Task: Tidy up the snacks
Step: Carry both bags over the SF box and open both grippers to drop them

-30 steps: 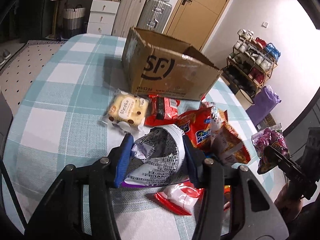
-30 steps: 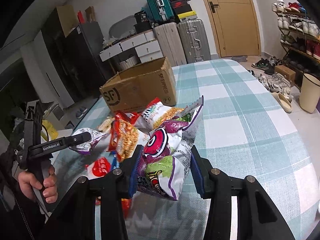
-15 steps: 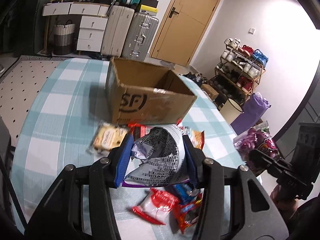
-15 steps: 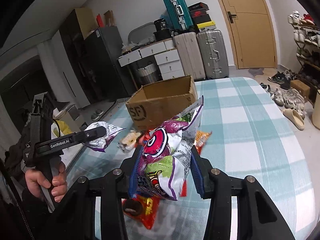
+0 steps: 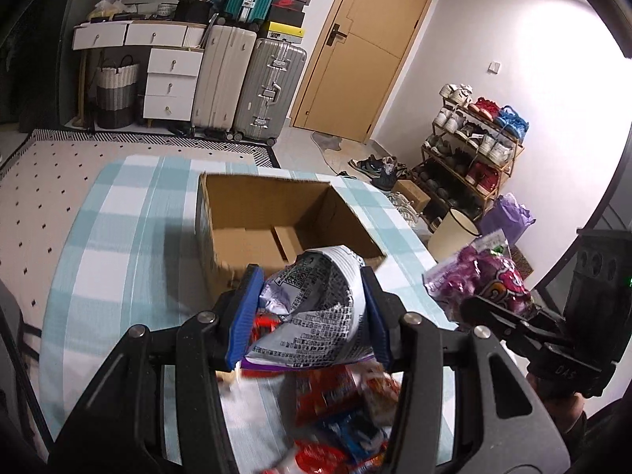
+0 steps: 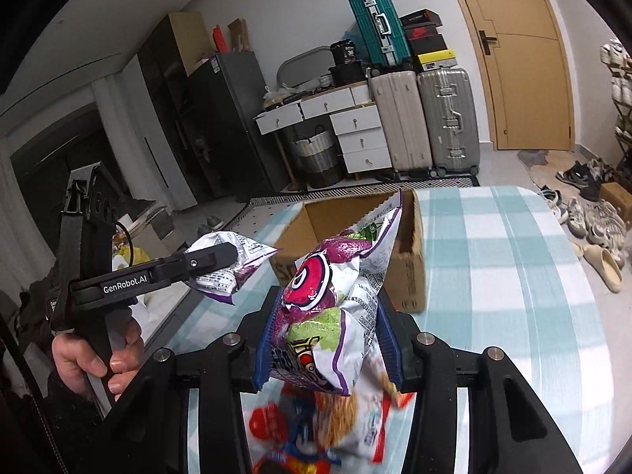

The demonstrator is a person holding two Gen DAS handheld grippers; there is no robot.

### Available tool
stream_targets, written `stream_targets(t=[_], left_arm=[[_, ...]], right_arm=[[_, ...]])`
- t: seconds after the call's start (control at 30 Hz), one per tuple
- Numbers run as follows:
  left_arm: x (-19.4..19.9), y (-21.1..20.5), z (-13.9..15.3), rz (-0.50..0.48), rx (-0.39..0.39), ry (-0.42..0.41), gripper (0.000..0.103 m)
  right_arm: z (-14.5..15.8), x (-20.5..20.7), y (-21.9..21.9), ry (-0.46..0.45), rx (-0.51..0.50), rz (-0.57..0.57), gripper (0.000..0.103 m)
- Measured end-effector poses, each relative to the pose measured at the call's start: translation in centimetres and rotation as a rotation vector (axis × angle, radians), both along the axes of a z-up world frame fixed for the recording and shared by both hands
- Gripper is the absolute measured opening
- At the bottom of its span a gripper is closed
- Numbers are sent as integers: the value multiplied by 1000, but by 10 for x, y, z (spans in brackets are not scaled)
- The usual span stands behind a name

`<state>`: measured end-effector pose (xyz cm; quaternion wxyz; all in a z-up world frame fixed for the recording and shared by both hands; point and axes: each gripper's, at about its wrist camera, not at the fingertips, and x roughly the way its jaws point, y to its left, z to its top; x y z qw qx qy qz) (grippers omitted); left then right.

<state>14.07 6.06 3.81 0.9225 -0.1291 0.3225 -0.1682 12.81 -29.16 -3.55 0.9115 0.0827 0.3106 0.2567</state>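
The left tongs (image 5: 312,312) pinch a crumpled silver-and-purple foil snack bag (image 5: 316,316) between blue pads, holding it clear of the counter (image 5: 118,245), which is covered in a teal-and-white checked cloth. The right tongs (image 6: 330,339) pinch a purple, white and green snack bag with a pink round emblem (image 6: 331,308), likewise raised. An open brown cardboard box (image 5: 252,217) stands on the counter just beyond both bags. A blurred pile of red and orange snack packets (image 6: 316,430) lies below the tongs.
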Motion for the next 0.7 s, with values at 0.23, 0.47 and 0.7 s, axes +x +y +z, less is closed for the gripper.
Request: stream_targets(t=[0.23, 0.47, 0.7], left_arm=[[49, -17, 11, -12, 75, -6, 46], [104, -24, 10, -20, 110, 10, 46], [155, -26, -7, -26, 132, 43, 46]], right_arm=[[10, 62, 22, 1, -17, 34, 45], [10, 113, 35, 18, -48, 46, 45], [-2, 154, 41, 43, -88, 41, 45]])
